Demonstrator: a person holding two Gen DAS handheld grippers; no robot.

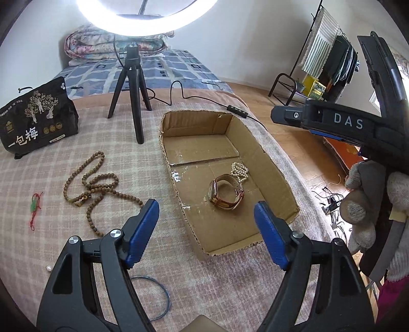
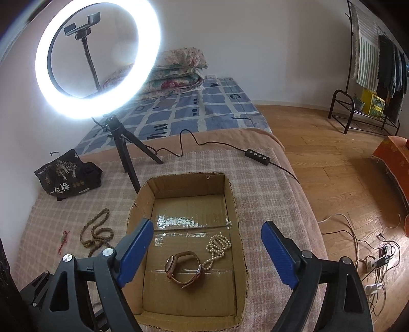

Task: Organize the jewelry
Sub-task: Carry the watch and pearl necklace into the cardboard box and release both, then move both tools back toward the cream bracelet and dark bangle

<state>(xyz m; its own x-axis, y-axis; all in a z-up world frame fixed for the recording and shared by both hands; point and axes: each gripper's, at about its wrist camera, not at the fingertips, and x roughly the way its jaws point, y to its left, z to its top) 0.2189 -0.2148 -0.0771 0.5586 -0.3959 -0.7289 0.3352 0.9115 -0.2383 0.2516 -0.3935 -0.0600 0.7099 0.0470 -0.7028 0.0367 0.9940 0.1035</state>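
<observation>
Bedroom blanket (image 2: 268,194), cardboard box (image 2: 236,204) holding watch (image 2: 184,268), pearls (image 2: 217,245), both hand-held grippers (image 1: 205,229) (image 2: 207,252) spread, empty

The ring light (image 1: 147,18) is cut off by the top edge of the left wrist view — only its lower arc shows. A blue hoop (image 1: 163,298) lies partly behind the left gripper's arm, its near side hidden. A tiny white bead (image 1: 47,268) sits at the left edge, too small to identify further. The gloved hand (image 1: 368,201) runs out of the right edge. In the right wrist view the wooden bead necklace (image 2: 98,233) disappears behind the gripper arm — its lower loop is hidden. Small print on the black snack bag (image 2: 67,176) is unreadable. The clothes rack (image 2: 378,76) is cropped at the right.
</observation>
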